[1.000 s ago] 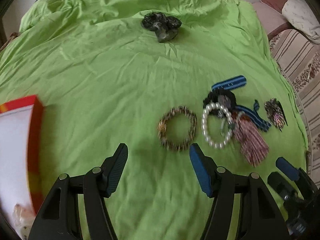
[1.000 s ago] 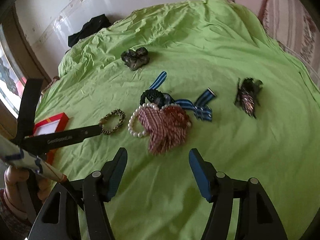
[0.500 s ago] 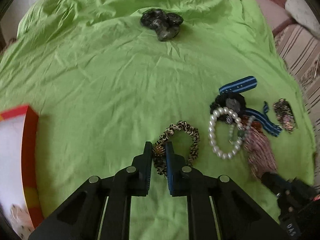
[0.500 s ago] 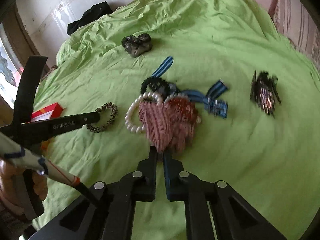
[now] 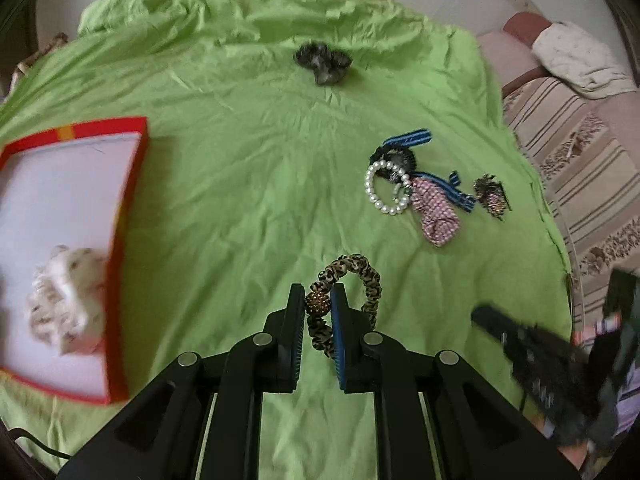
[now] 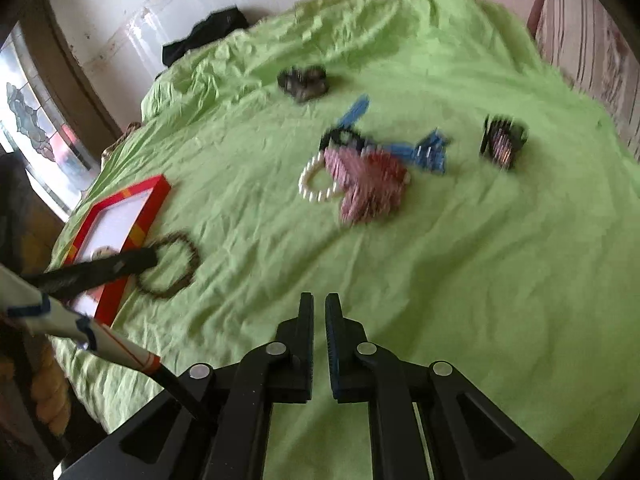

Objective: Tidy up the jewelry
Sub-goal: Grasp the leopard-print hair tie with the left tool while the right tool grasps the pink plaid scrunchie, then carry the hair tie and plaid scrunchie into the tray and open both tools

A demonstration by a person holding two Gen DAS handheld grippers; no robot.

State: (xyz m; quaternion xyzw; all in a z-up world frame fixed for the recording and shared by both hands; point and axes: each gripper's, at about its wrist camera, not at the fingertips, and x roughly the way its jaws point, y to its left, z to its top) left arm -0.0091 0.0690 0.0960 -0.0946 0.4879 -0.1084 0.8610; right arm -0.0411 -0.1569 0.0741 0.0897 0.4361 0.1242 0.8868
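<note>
My left gripper (image 5: 318, 304) is shut on a leopard-print bracelet (image 5: 370, 280) with a gold bead, held above the green cloth; it also shows in the right wrist view (image 6: 168, 266). A red-rimmed white box (image 5: 120, 200) lies at the left, with a pale scrunchie (image 5: 64, 300) inside. A pearl bracelet (image 5: 376, 196), a pink checked bow (image 5: 436, 216), a blue striped ribbon (image 5: 412, 138) and a dark hair clip (image 5: 492, 196) lie in a cluster at the right. My right gripper (image 6: 319, 312) is shut and empty, above the cloth short of the cluster (image 6: 360, 176).
A dark scrunchie (image 5: 324, 62) lies at the far middle of the green cloth (image 5: 240, 160). A striped sofa (image 5: 580, 152) stands beyond the cloth's right edge. A dark garment (image 6: 204, 36) lies by the wall at the far edge.
My left gripper closed on the leopard-print bracelet and lifted it back toward the red box. My right gripper closed on nothing and drew back from the cluster.
</note>
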